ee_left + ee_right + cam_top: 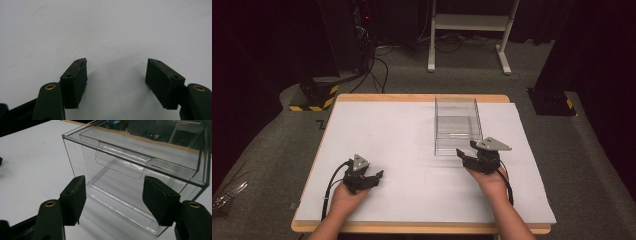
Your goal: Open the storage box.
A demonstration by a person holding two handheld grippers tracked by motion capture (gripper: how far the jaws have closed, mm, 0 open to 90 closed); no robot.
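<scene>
Each of the tongs was black, the left tongs (373,176) and the right tongs (464,154) alike, topped by a grey three-cornered plate. Their blocky pads (75,81) carried small screw holes, with brass-ringed pivots behind. Black cables (330,186) trailed back beside bare, sleeveless forearms.
</scene>
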